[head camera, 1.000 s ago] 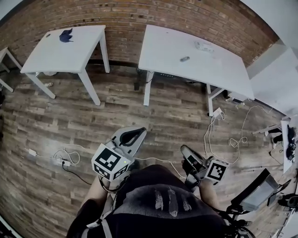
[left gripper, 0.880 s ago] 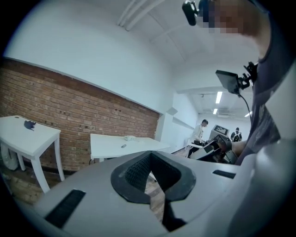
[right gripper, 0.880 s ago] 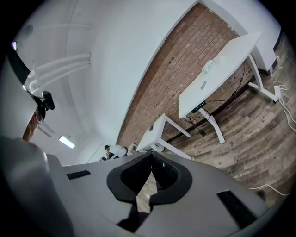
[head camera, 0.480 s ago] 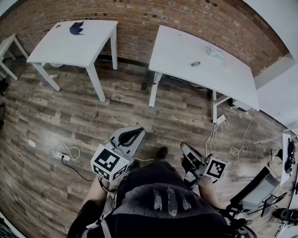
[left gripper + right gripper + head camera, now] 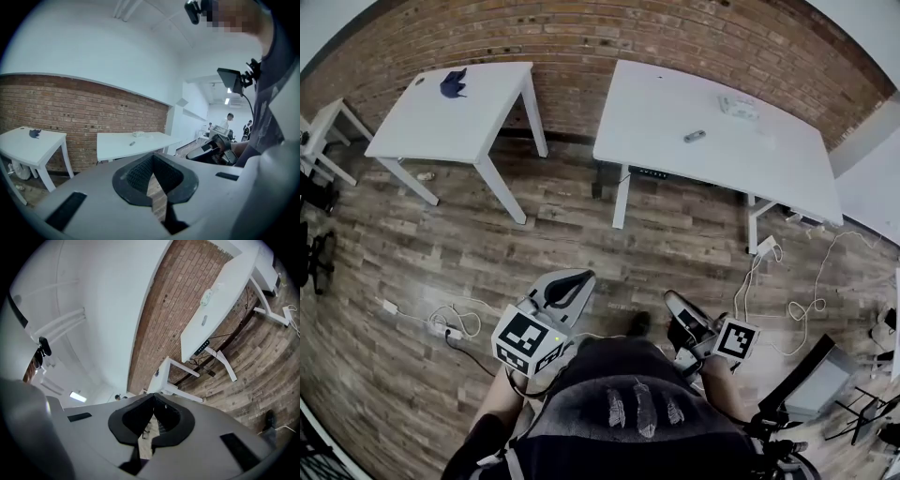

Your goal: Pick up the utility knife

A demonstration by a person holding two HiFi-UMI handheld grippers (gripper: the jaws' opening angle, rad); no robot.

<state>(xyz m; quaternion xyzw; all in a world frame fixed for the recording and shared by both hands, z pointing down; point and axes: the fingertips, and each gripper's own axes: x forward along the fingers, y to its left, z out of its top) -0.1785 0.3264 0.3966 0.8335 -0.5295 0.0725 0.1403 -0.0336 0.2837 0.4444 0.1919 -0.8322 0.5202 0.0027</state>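
1. Both tools are shut tight with nothing between the pads. The left tool (image 5: 572, 281) and right tool (image 5: 675, 307) sit low in front of the body, pointing forward. I judge this a carrying posture, sensible while nothing is within reach.
2. Wooden floor (image 5: 581, 225) lies between me and the furniture, so I judge the task to be at the approach stage. Cables (image 5: 441, 323) trail across it on both sides and are worth stepping around.
3. Against the brick wall stands the larger tabletop (image 5: 656, 103), ahead and slightly right. It carries what I am after, so I would head there.
4. At the left stands the smaller tabletop (image 5: 441, 127), holding only a dark blue item (image 5: 453, 82) near its far edge, which I judge irrelevant.
5. Near the larger tabletop's far right corner rests a white item (image 5: 738, 106), too small to identify.
6. Just in front of it lies a slim grey object, which I take for the utility knife (image 5: 695, 136). It lies flat with bare surface around it, well apart from both tools.
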